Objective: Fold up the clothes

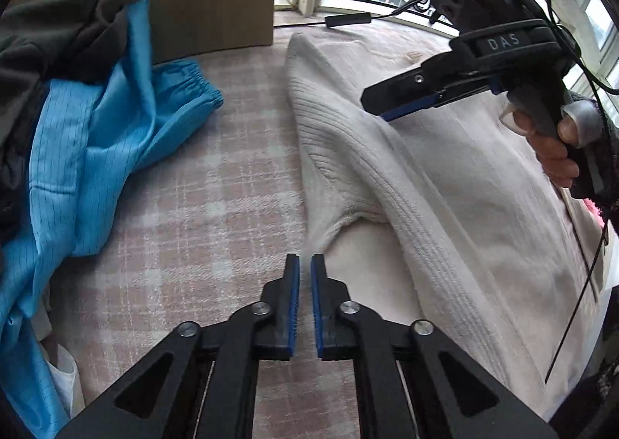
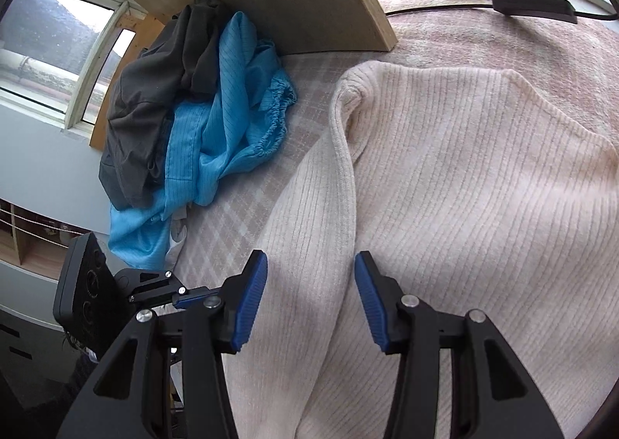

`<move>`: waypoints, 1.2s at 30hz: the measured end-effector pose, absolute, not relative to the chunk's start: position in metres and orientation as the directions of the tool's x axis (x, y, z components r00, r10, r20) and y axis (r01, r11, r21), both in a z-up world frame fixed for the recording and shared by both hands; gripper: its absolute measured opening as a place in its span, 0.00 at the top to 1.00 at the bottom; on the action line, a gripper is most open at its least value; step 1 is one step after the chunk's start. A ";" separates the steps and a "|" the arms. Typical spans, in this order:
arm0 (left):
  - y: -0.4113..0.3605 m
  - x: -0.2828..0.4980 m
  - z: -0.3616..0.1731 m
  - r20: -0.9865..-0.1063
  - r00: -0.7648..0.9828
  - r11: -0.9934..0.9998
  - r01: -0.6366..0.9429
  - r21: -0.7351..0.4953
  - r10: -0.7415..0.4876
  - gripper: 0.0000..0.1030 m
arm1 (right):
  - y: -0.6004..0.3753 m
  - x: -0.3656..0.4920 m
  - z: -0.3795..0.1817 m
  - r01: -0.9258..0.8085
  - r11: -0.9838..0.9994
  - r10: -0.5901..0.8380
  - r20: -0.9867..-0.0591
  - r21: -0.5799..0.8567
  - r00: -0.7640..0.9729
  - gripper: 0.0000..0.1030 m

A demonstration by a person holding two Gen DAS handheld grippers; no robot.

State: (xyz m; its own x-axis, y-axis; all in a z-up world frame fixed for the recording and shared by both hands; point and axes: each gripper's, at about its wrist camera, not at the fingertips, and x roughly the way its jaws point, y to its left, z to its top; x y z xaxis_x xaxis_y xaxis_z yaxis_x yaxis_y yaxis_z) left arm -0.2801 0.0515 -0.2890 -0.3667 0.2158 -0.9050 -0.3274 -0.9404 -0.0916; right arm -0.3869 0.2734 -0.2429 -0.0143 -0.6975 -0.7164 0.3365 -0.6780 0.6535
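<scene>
One cream ribbed sweater (image 2: 464,168) lies spread on the checked blanket (image 1: 185,206); blue garment (image 2: 216,129) heaped beside it; right gripper (image 2: 311,292) part-open astride the sleeve, ungripped; left gripper (image 1: 305,299) near-closed, apparently empty.

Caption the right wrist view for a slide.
Right gripper with jaws open over a cream ribbed sweater's sleeve on a plaid blanket; blue and grey garments heaped behind.
</scene>
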 end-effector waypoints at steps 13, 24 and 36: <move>0.118 -0.273 -0.285 -0.884 -0.445 -0.796 -0.582 0.164 0.144 0.84 | 0.274 -0.391 -0.240 0.326 -0.726 -0.645 -0.764 0.605 -0.020 0.89; 0.052 -0.288 -0.277 -0.841 -0.444 -0.927 -0.336 -0.164 0.310 0.98 | 0.256 -0.398 -0.239 0.405 -0.700 -0.657 -0.753 0.588 -0.041 0.97; 0.058 -0.246 -0.252 -0.864 -0.418 -0.899 -0.431 -0.081 0.279 0.97 | 0.279 -0.319 -0.194 0.452 -0.763 -0.562 -0.820 0.462 -0.109 0.64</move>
State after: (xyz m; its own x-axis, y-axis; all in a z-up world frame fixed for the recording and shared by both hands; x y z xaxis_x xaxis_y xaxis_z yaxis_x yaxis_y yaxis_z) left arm -0.2460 0.0584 -0.2516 -0.4184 0.2789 -0.8644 -0.4308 -0.8988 -0.0815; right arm -0.3190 0.2791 -0.1937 -0.1092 -0.5618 -0.8200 0.4517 -0.7629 0.4625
